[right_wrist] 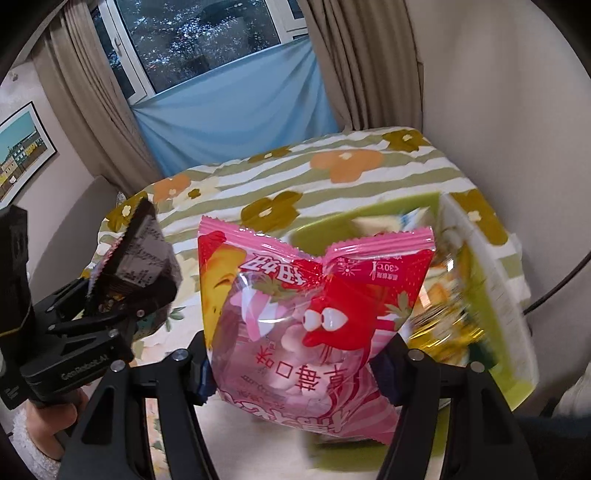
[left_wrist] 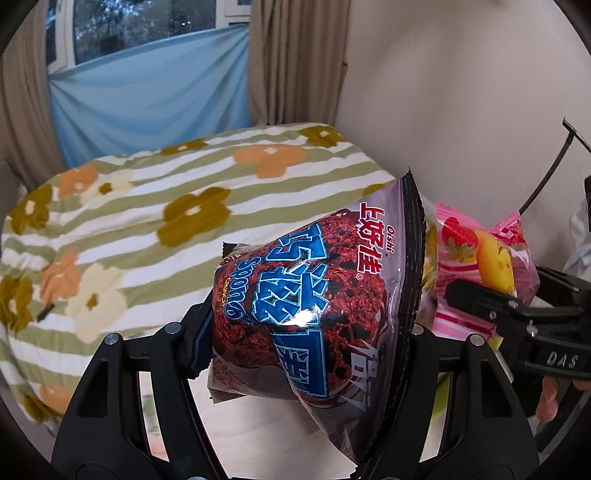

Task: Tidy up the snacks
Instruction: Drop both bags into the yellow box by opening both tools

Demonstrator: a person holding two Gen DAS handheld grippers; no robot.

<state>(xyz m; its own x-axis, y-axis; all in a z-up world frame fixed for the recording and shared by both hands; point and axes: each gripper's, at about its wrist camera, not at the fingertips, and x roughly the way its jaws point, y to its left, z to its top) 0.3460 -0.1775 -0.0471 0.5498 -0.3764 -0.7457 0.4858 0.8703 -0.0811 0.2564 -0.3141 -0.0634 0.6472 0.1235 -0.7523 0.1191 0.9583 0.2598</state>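
A big bed point(left_wrist: 147, 206) fills the back of both views. It has a cover with green and white stripes and big flowers on it. Behind it hang tan curtains point(left_wrist: 295, 59) and a blue cloth point(left_wrist: 155, 88) under a window point(right_wrist: 207, 33). A framed picture point(right_wrist: 22, 147) hangs on the wall at the left of the right wrist view.

A green box point(right_wrist: 491, 317) sits low on the right in the right wrist view. It is blurry, so I can only say it seems to hold shiny snack packs.

The dark chocolate snack bag point(left_wrist: 314, 306) is up in the air, in front of the bed. The left gripper point(left_wrist: 306, 343) is clamped on its sides, with one blue pad pressed on its left edge. The bag is tipped over sideways.

The pink strawberry snack bag point(right_wrist: 310, 317) is up in the air too, just beside the dark bag. The right gripper point(right_wrist: 295, 373) squeezes its lower part from both sides. A red cartoon face is printed on it.

A hand point(right_wrist: 59, 413) with a fuzzy white sleeve holds the left gripper's handle.
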